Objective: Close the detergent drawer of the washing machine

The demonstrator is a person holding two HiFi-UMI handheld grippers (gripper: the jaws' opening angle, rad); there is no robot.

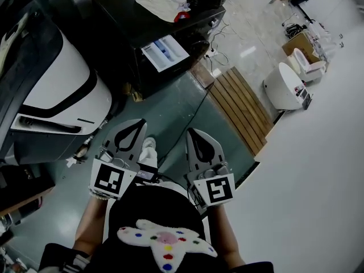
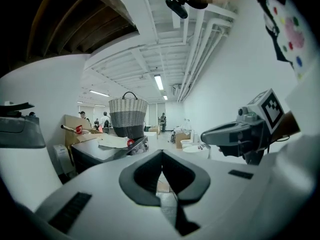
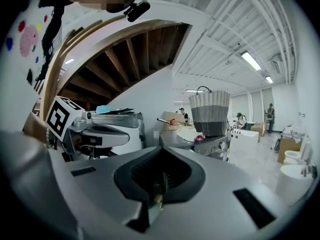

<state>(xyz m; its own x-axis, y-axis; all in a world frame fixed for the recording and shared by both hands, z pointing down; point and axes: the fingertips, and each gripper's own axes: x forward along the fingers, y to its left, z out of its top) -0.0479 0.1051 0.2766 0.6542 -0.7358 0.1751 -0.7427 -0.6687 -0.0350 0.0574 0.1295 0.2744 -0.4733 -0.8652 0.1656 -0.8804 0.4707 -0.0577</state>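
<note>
At the left of the head view we see a white appliance (image 1: 62, 90), and just right of it our left gripper (image 1: 137, 122), held low in front of the body. Its own view shows its jaws pressed together (image 2: 161, 155) with nothing between them. Ahead of both grippers, across a strip of green floor (image 1: 170, 110), stands the dark washing machine (image 1: 122, 21), with a cloth (image 1: 161, 1) and a woven basket (image 2: 128, 116) on its top. The detergent drawer (image 1: 165, 53) stands pulled out from the machine's front, white with blue inside. It lies well apart from both grippers and roughly in line with the gap between them. In the gripper views we think a pale edge at the machine's front is the drawer, though the wide lens leaves this unsure. Our right gripper (image 1: 193, 131) sits beside the left one, its jaws likewise closed and empty (image 3: 161, 153). Right of it lies a wooden slatted platform (image 1: 242, 110).
</note>
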